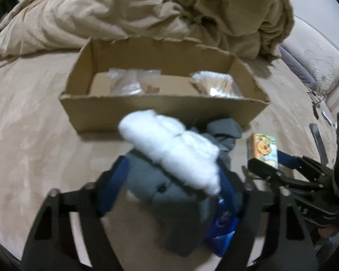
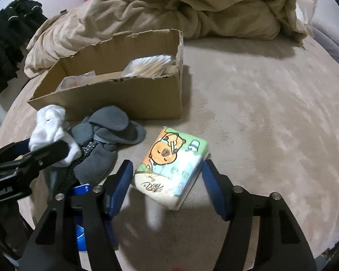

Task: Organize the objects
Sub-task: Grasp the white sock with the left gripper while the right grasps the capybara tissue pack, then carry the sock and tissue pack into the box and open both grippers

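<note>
Beige bedding (image 2: 248, 103) spreads under everything, with a rumpled tan blanket (image 2: 192, 6) heaped at the far side and dark clothes (image 2: 6, 40) piled at the far left edge of the right wrist view. Ahead of both sets of fingers sits an open cardboard box (image 1: 160, 110), and inside it lie clear plastic bags (image 1: 128, 83) and a bundle of cotton swabs (image 1: 217, 83) against its right end. The left gripper (image 1: 169, 176) is clamped on a white sock (image 1: 174, 155), which bulges up and forward from between the blue pads, blurred in that view; in the right wrist view the same sock (image 2: 49, 128) sticks out past the black finger. Just beyond and beneath those fingers lies a heap of grey socks (image 2: 108, 135), near the front wall of the box. A blue packet (image 1: 223, 230) shows low beside the right-hand finger, its kind unclear. The right gripper (image 2: 167, 171) has its fingers spread apart, and a tissue pack (image 2: 171, 164) printed with a cartoon animal lies between them on the bedding, its near end tilted toward the camera; whether the pads touch its sides cannot be told.
</note>
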{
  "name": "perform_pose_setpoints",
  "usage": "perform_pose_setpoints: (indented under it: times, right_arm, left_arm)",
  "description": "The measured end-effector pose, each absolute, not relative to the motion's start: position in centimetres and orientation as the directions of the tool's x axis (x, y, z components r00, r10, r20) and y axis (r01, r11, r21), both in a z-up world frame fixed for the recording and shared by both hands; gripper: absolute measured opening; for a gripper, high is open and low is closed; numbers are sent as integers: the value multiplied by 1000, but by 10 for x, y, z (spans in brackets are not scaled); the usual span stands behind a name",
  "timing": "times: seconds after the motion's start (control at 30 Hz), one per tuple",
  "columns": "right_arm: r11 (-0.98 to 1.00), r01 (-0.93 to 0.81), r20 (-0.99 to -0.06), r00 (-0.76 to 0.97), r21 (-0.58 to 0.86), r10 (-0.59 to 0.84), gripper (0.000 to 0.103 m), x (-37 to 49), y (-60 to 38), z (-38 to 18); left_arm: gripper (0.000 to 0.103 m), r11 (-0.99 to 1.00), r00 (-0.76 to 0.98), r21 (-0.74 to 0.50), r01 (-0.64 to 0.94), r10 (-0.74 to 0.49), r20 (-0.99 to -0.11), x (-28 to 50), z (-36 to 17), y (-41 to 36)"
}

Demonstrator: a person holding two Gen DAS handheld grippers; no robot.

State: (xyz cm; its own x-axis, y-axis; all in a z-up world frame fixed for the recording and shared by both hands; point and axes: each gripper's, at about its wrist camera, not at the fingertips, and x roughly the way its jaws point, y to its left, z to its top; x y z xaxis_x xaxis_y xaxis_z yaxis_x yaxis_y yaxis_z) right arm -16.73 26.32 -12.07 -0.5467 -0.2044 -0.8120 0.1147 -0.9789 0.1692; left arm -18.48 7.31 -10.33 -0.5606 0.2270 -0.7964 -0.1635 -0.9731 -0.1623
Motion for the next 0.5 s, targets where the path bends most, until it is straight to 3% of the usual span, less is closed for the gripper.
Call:
perform_pose_setpoints:
  times: [0.03,0.33,0.43,0.5]
  right_arm:
    - [-979,117,-811,-548,168,-205,61,-166,264,-119]
    - [-981,112,-793,-577,159,-194,52,-153,269,-101]
    - [-981,108,-786,-586,163,-196,27,-149,270,-93]
    - [-980,113,-780,-593,165,-200,24,-145,269,-87]
  left_arm:
    - [58,-973,-569,-154,-173,226,-791,-183,-101,75]
    - [42,-967,-622,-167,-194,253,-741,-165,-78,70]
    - [36,-966,-631,-173,-194,258,-731,-157,-72,64]
    - [36,-965,-645,-173,-196,259,-718,-151,-67,60]
